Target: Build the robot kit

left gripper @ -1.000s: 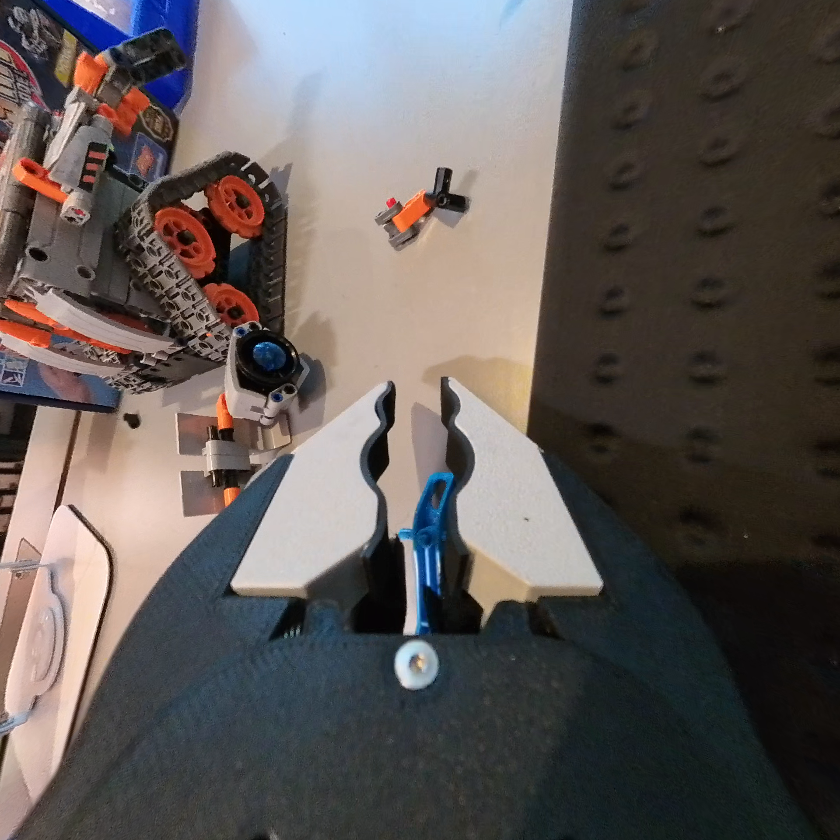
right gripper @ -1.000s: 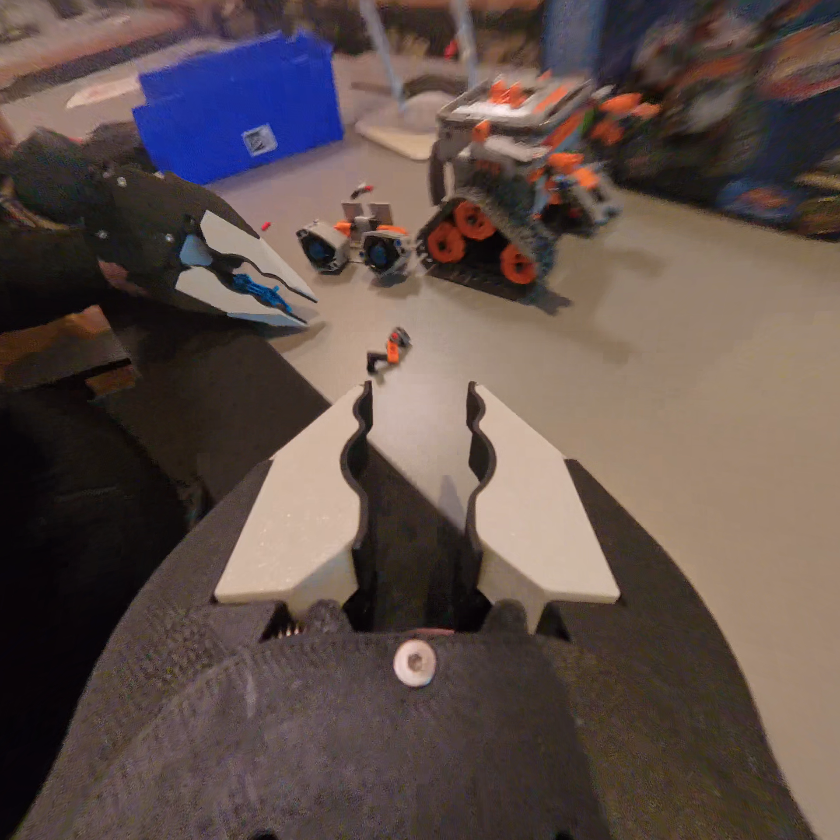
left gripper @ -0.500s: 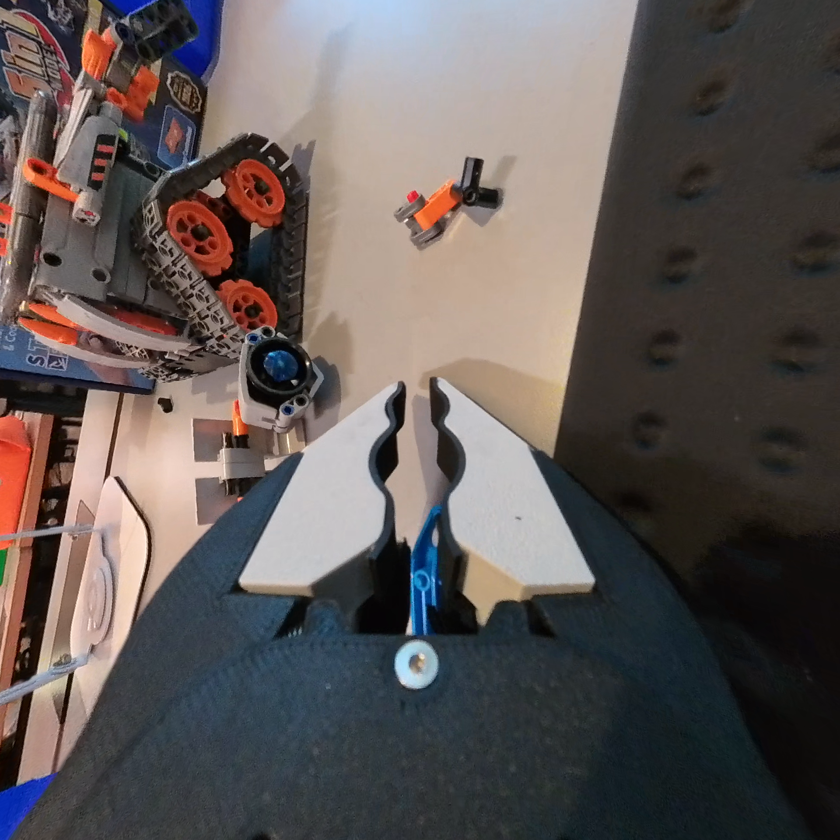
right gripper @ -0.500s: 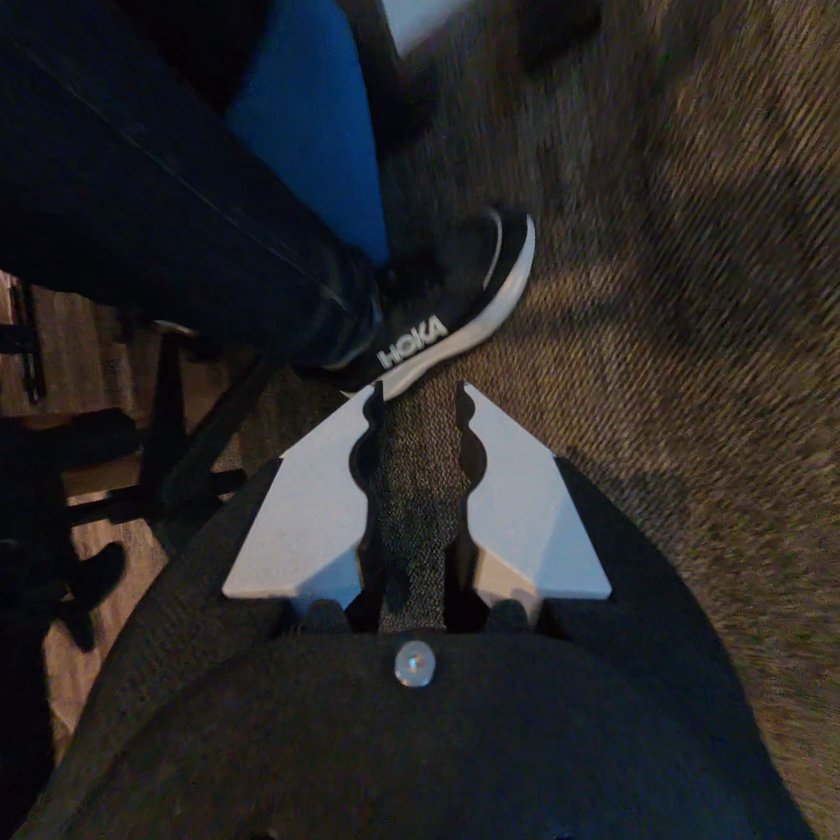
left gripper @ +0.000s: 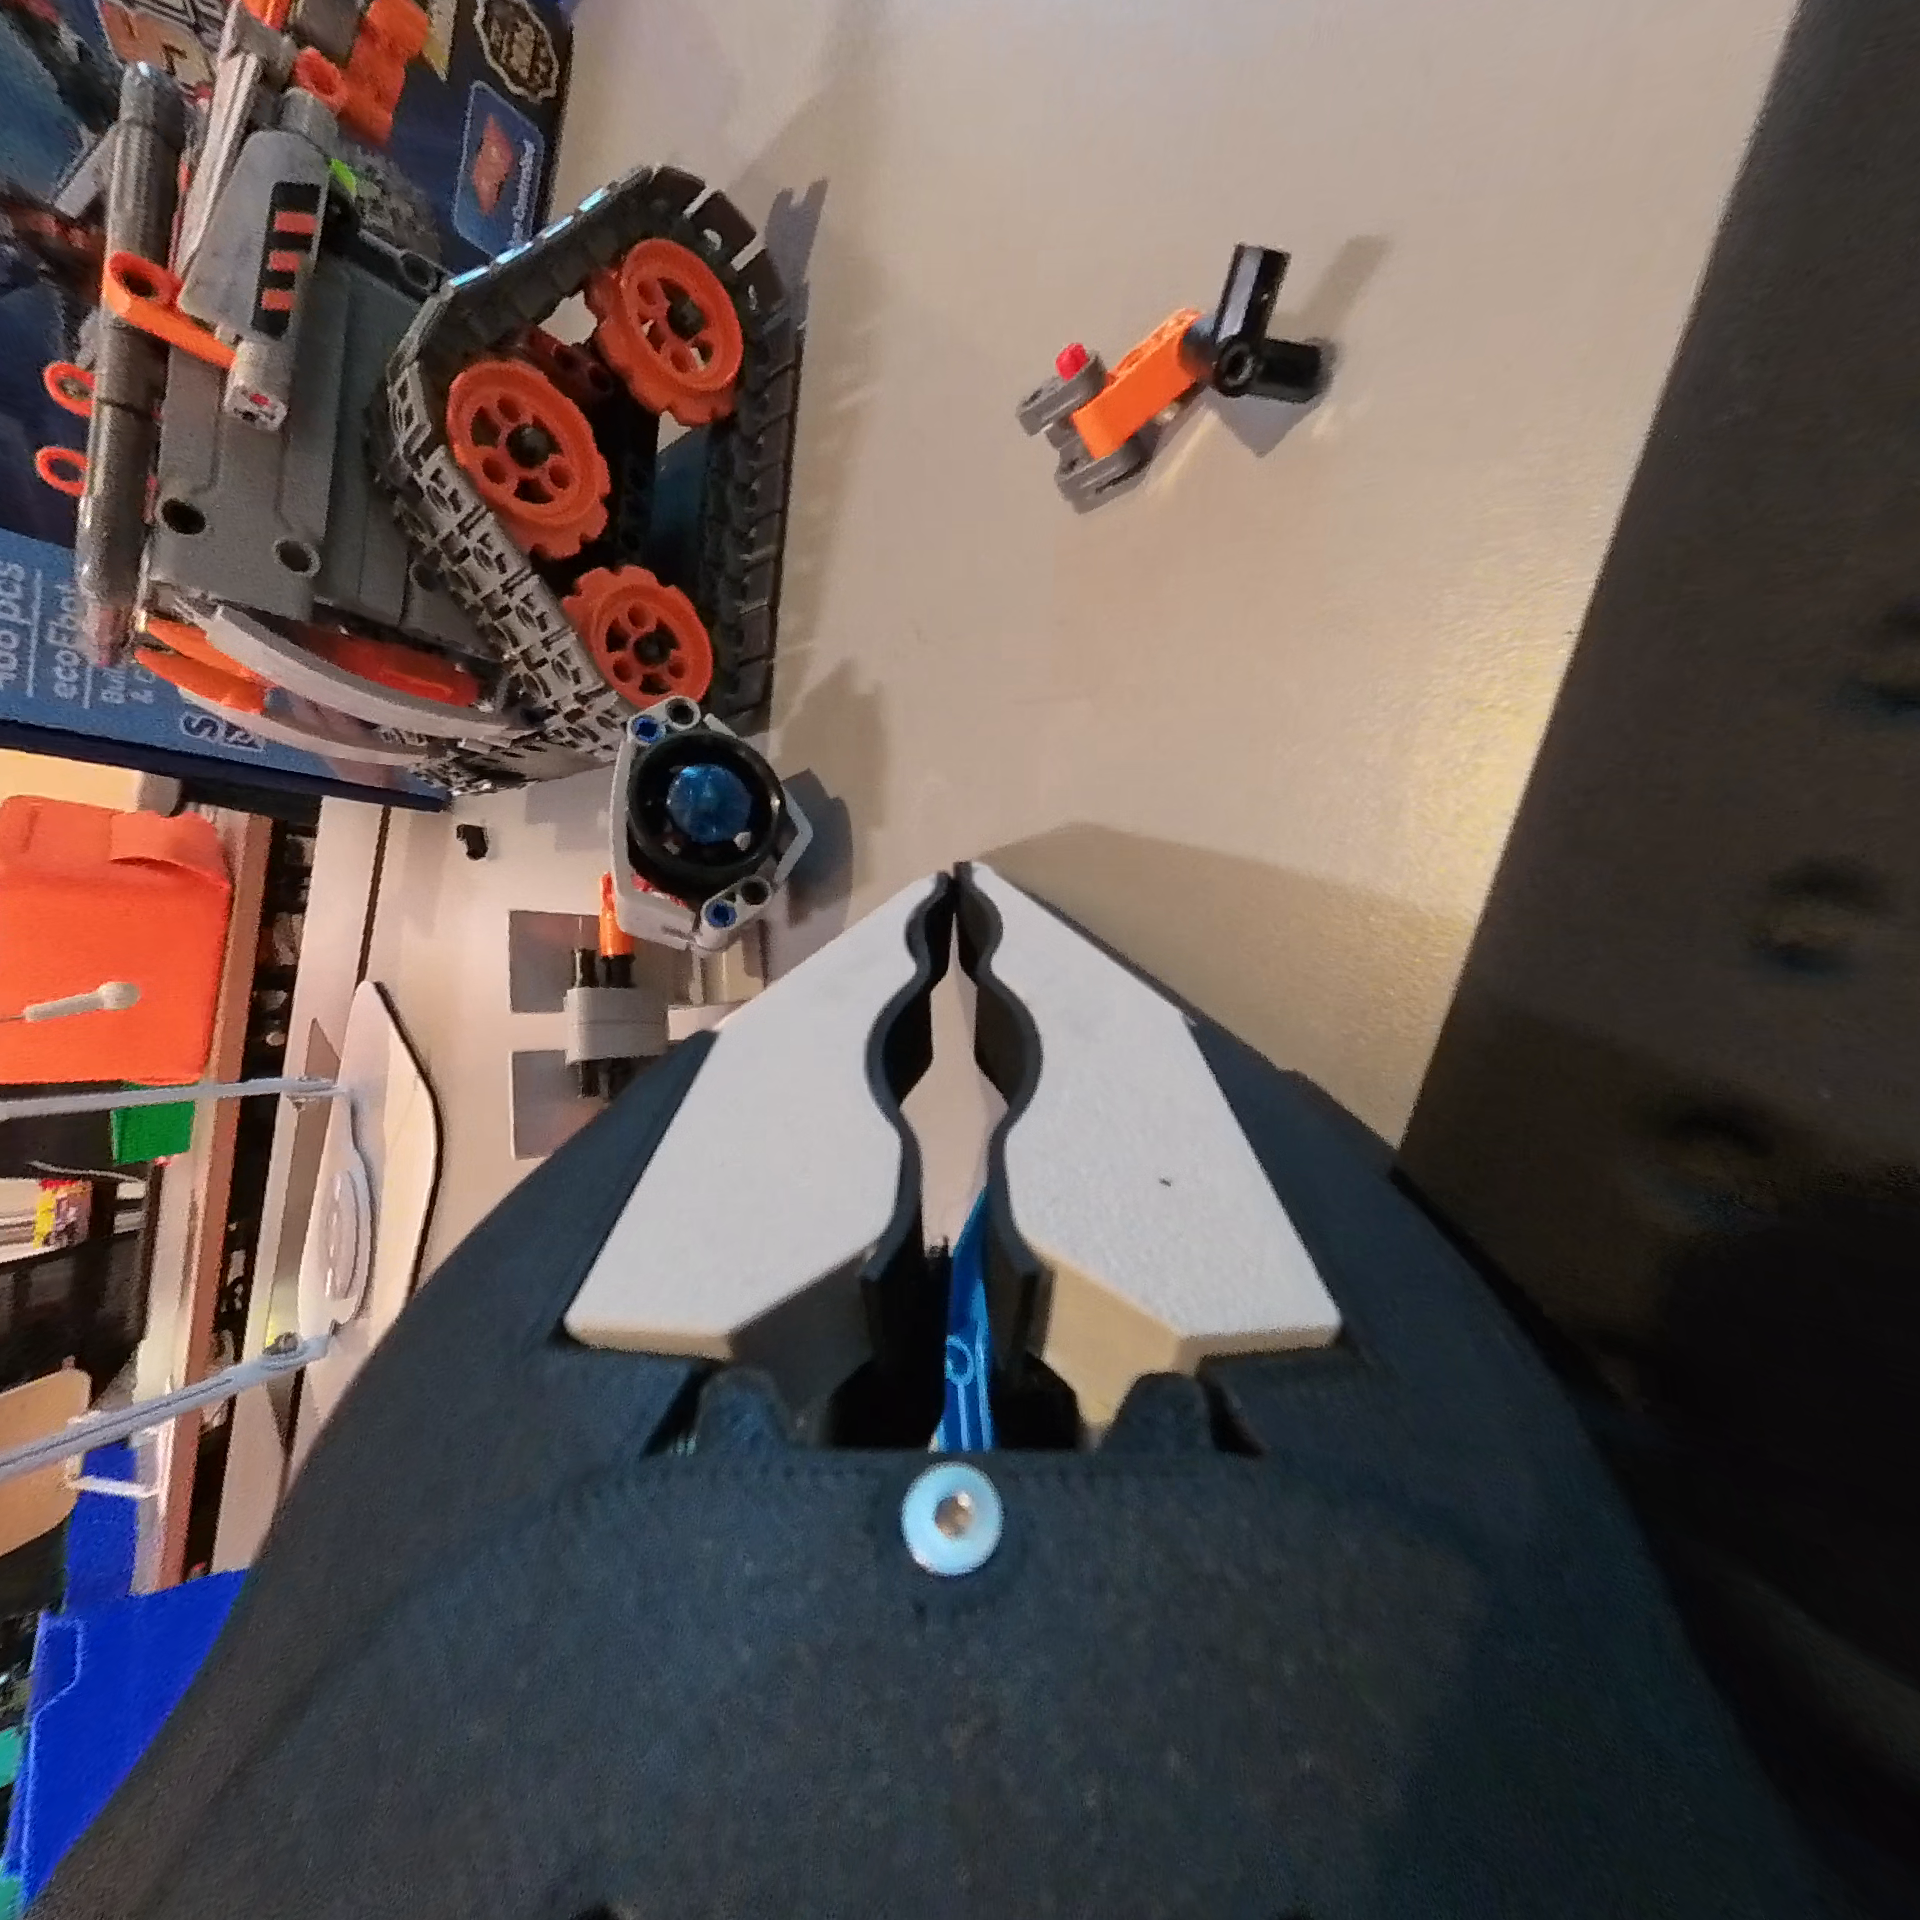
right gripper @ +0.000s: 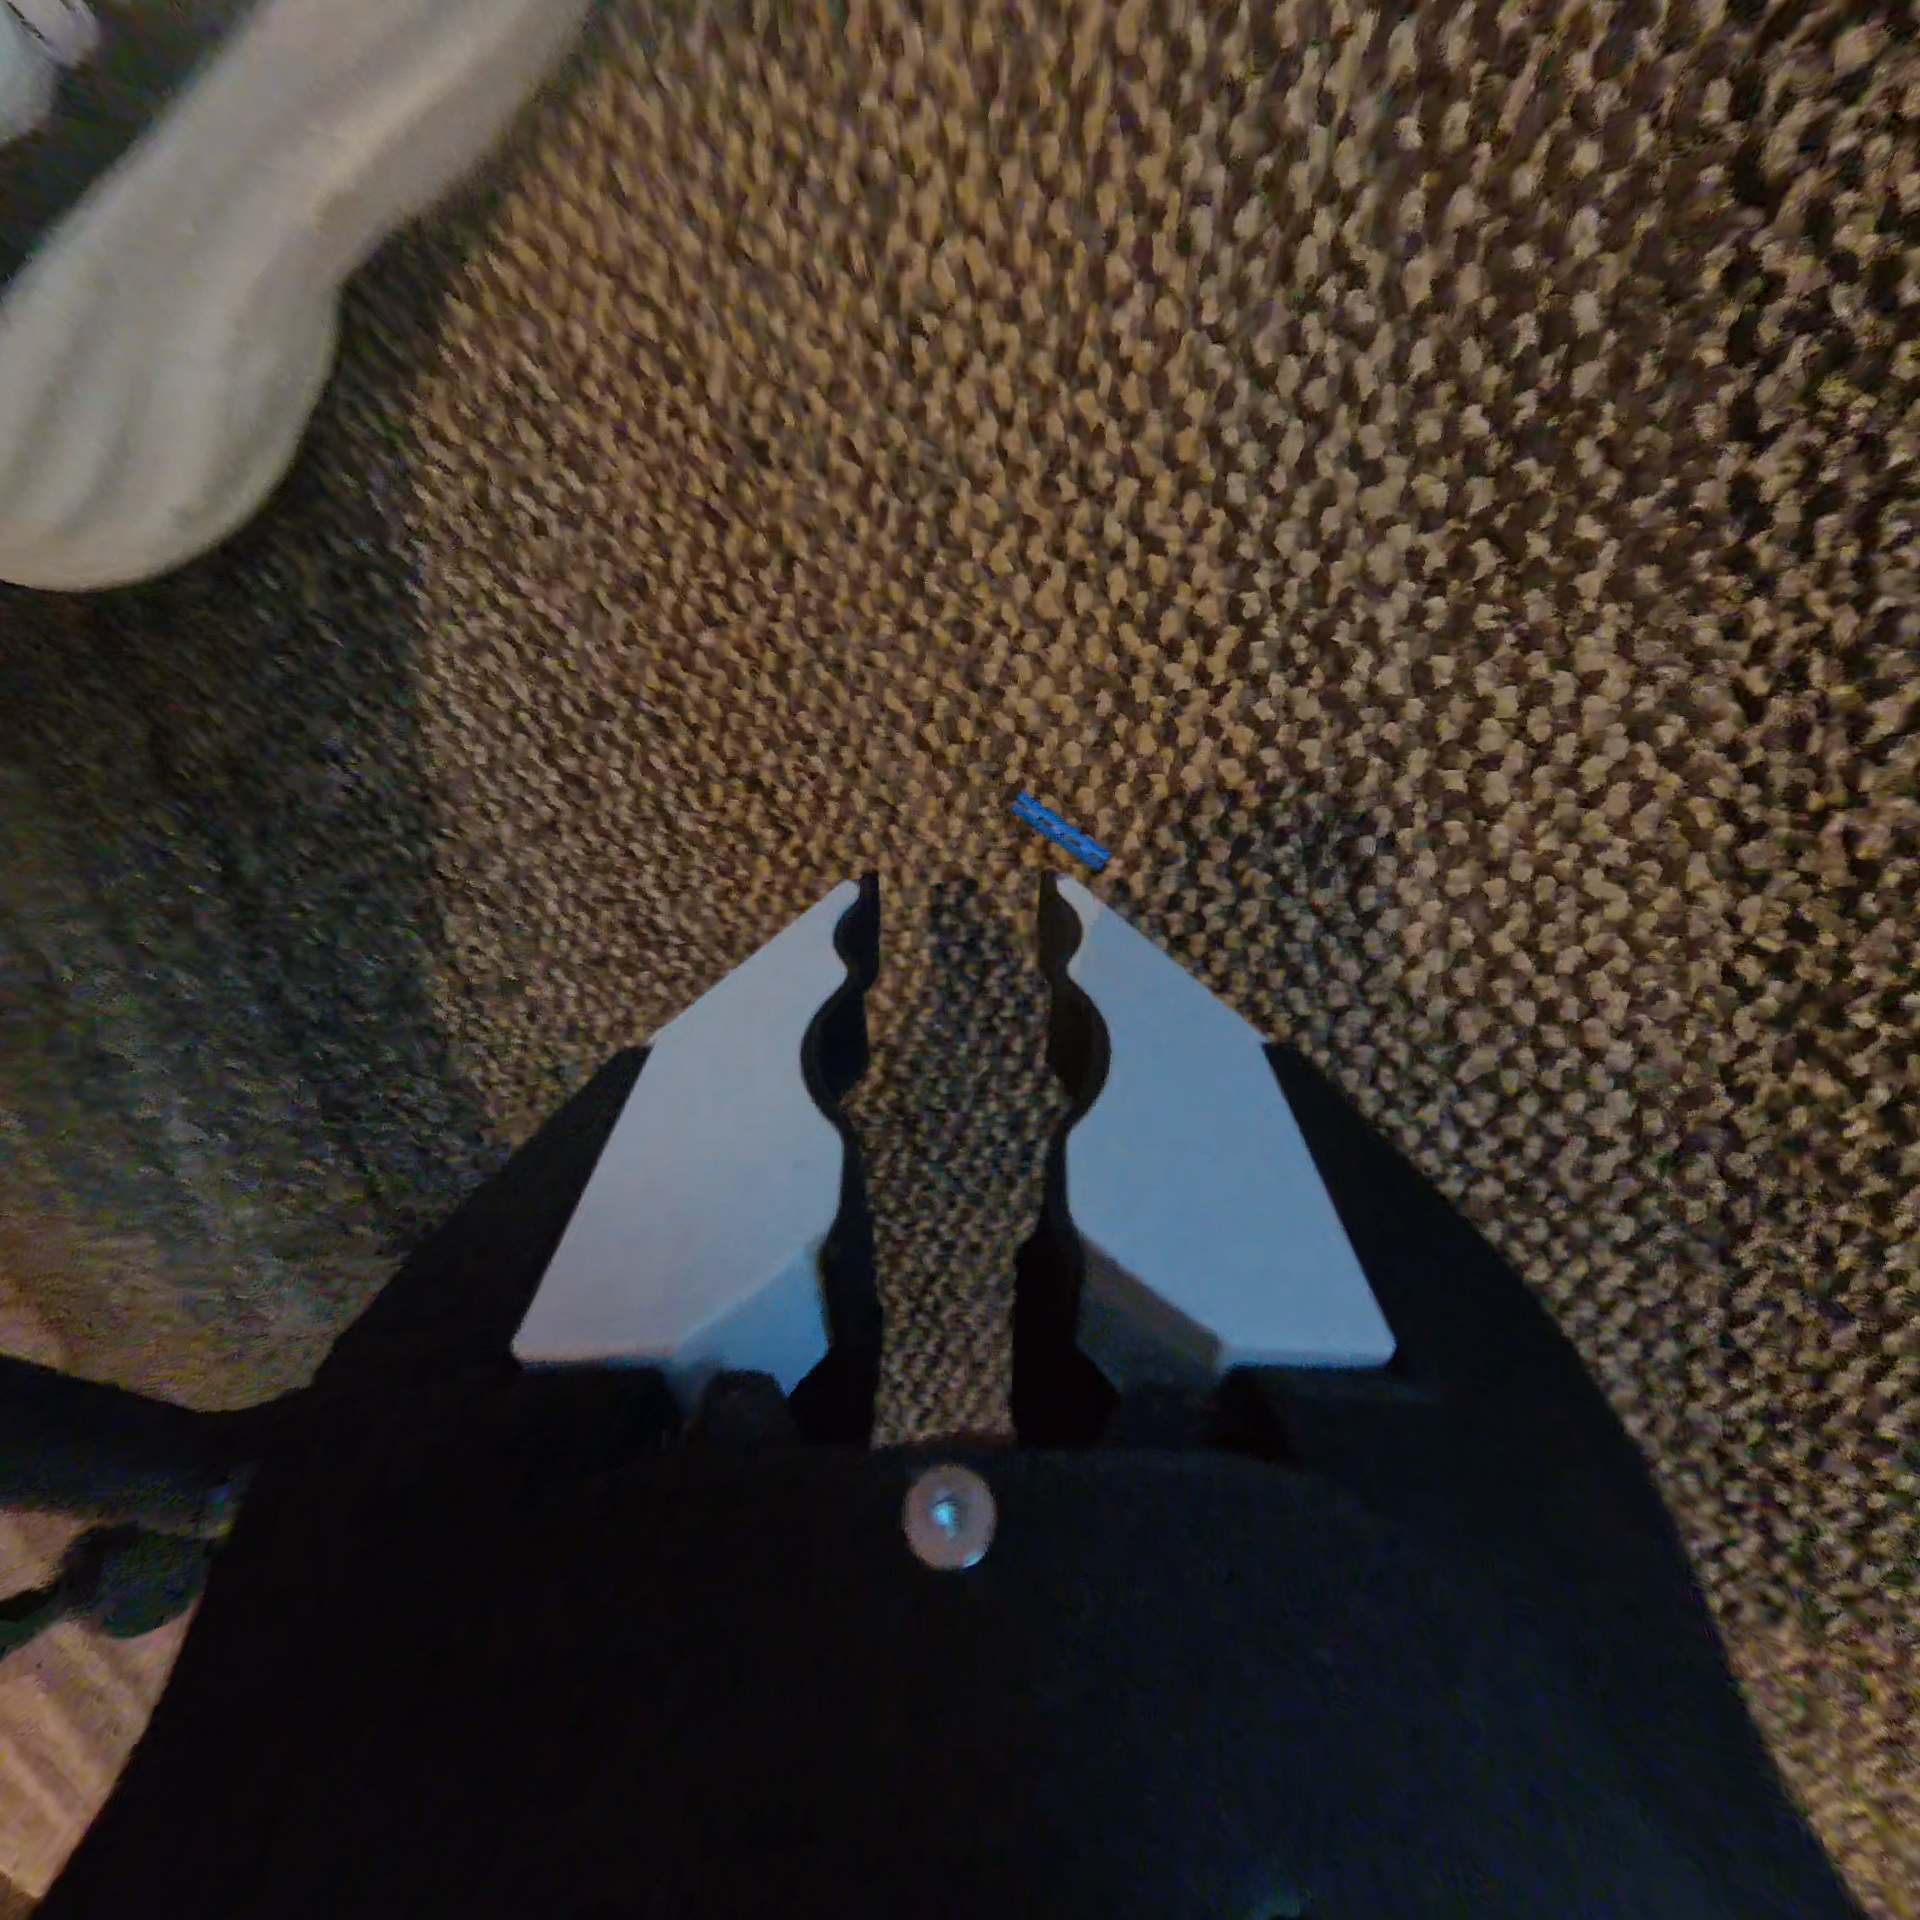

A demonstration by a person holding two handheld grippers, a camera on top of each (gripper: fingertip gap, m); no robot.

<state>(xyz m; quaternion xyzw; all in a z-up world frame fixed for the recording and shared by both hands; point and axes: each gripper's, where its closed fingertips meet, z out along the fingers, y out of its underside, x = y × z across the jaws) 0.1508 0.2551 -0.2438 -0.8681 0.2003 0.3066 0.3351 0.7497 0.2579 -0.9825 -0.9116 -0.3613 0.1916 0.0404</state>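
Note:
My left gripper is shut, its tips touching, with a thin blue brick piece clamped deep between the jaws near their base. It hovers above a beige table, close to a grey block with a blue lens. A small orange, grey and black brick part lies farther ahead. My right gripper is open and empty, pointing down at a brown carpet. A small blue pin lies on the carpet just beyond its right fingertip.
A tracked toy vehicle with orange wheels stands at the left on the table, beside printed boxes. A dark dimpled surface borders the table on the right. A white rounded object shows at the carpet's upper left. My hands' fingertips stand some 95 cm from each other. It is some 8 cm from my right tips to the brown carpet.
My left gripper closed its tips fully on the blue piece. My right gripper swung off the table, past a leg and shoe, down to the carpet by the blue pin.

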